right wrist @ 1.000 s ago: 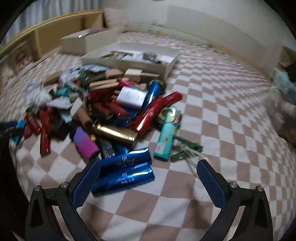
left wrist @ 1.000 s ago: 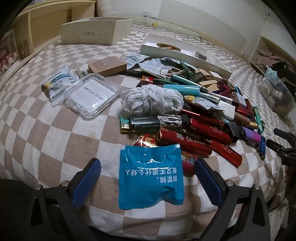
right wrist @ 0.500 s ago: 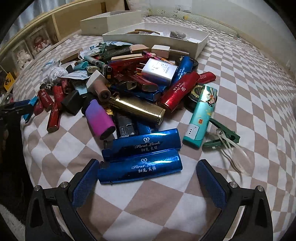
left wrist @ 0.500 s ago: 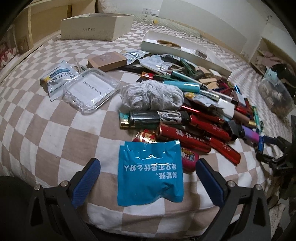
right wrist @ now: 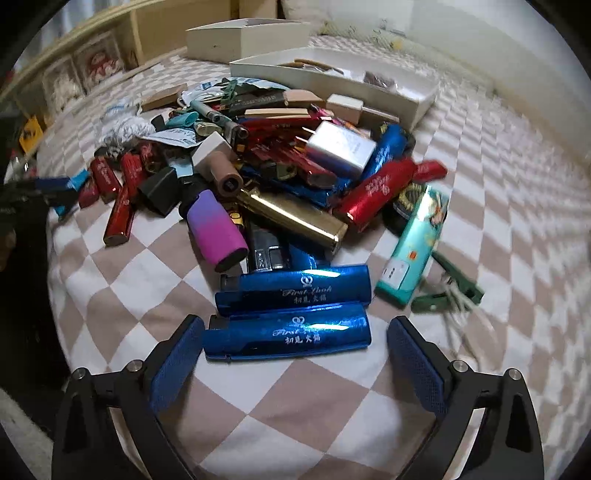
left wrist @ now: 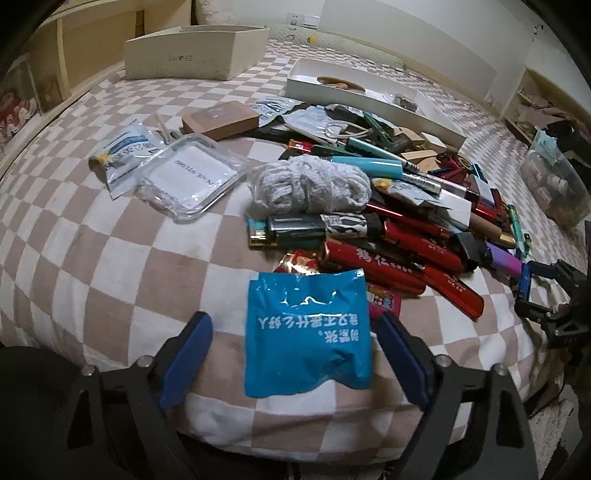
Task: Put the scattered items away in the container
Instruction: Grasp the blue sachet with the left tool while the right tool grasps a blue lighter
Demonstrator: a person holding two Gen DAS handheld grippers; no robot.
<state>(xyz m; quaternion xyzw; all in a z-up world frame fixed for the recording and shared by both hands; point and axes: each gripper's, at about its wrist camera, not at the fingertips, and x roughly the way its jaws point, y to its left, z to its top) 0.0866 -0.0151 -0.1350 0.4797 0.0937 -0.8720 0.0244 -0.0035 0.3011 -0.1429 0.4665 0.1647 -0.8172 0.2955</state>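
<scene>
A bed with a brown-and-white checked cover (left wrist: 110,258) fills the room; wooden shelving (left wrist: 55,74) lines one side, white walls (left wrist: 424,33) behind.

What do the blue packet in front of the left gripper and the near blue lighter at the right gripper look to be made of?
The blue packet looks like thin glossy plastic film: it is wrinkled, puffy, and shows shine along its creases. The near blue lighter looks like hard metal or metallic-coated plastic, mirror-smooth with bright streak reflections; which one cannot be told.
</scene>
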